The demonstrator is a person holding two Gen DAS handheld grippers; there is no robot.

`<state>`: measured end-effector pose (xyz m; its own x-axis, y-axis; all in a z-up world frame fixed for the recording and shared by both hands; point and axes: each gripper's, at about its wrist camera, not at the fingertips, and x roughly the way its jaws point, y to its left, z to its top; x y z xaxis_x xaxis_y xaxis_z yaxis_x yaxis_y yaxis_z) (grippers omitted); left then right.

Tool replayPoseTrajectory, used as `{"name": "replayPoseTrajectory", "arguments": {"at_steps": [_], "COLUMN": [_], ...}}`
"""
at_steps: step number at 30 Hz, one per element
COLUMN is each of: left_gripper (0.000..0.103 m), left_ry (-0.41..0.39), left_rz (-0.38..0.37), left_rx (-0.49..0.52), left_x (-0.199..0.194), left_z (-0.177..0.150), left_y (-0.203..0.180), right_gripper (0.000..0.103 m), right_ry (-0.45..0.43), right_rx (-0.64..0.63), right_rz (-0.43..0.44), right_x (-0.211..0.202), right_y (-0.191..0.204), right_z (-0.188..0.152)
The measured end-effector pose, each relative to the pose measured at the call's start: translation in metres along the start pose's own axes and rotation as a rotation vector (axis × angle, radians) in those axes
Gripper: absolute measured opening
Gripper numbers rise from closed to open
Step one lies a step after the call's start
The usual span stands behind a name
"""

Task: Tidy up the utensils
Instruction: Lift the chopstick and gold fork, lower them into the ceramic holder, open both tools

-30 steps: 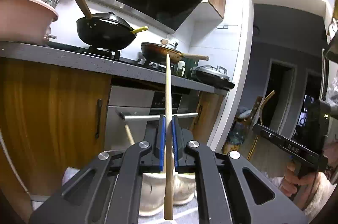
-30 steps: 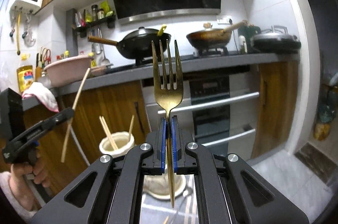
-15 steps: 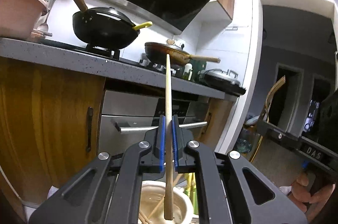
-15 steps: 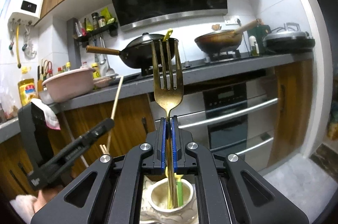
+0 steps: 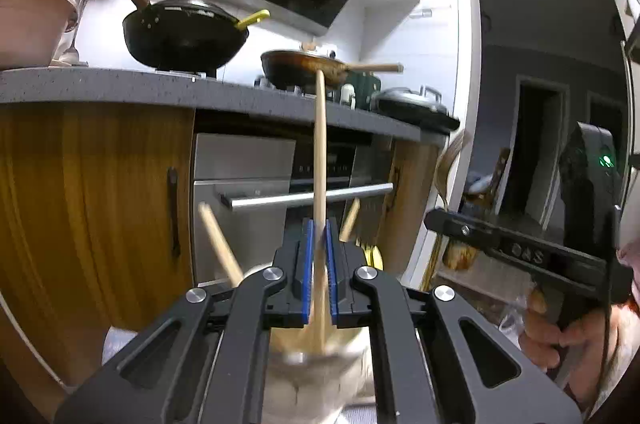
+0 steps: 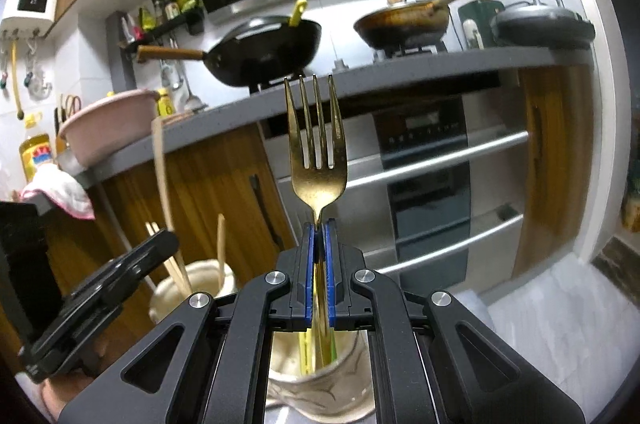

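My left gripper point(image 5: 319, 224) is shut on a wooden chopstick point(image 5: 320, 152) that stands upright, its lower end inside a cream holder cup point(image 5: 316, 376) right below. Two other chopsticks point(image 5: 218, 244) lean in that cup. My right gripper point(image 6: 319, 224) is shut on a gold fork point(image 6: 316, 148), tines up, its handle down in a second cream cup point(image 6: 320, 392). The left gripper with its chopstick point(image 6: 162, 176) shows at the left of the right wrist view over the chopstick cup point(image 6: 192, 288). The right gripper body point(image 5: 520, 256) shows at the right of the left wrist view.
A grey counter point(image 6: 400, 72) runs across above wooden cabinets point(image 5: 92, 204) and a steel oven point(image 6: 428, 176). On it stand a black wok point(image 6: 264, 52), a brown pan point(image 6: 404, 20), a lidded pot point(image 6: 540, 24) and a pink basin point(image 6: 104, 120). A doorway point(image 5: 536, 144) is at right.
Both grippers have come down over their cups. The chopstick's lower end went into the left cup and the fork's handle sank into the right cup.
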<state>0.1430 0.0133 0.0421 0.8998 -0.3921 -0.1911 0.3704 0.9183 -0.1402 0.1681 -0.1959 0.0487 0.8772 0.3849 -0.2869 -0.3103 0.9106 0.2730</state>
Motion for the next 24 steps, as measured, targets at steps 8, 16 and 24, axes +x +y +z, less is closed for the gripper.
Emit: {"name": "replayPoseTrajectory", "arguments": {"at_steps": [8,16,24], "left_gripper": [0.006,0.024,0.054], "left_ry": [0.069,0.092,0.075], "left_rz": [0.017,0.036,0.041], "left_rx": [0.014,0.003,0.029], "left_x": [-0.004,-0.008,-0.022], "left_z": [-0.016,-0.018,-0.013], "left_y": [0.002,0.006,0.0], "right_gripper": [0.006,0.008,0.04], "right_ry": [0.06,0.076,0.088], "right_rx": [0.026,0.024,0.073], "right_rz": [-0.023,-0.047,-0.025], "right_x": [0.011,0.012,0.008], "right_y": [-0.008,-0.01,-0.019], "right_z": [-0.014,-0.015,-0.019]}}
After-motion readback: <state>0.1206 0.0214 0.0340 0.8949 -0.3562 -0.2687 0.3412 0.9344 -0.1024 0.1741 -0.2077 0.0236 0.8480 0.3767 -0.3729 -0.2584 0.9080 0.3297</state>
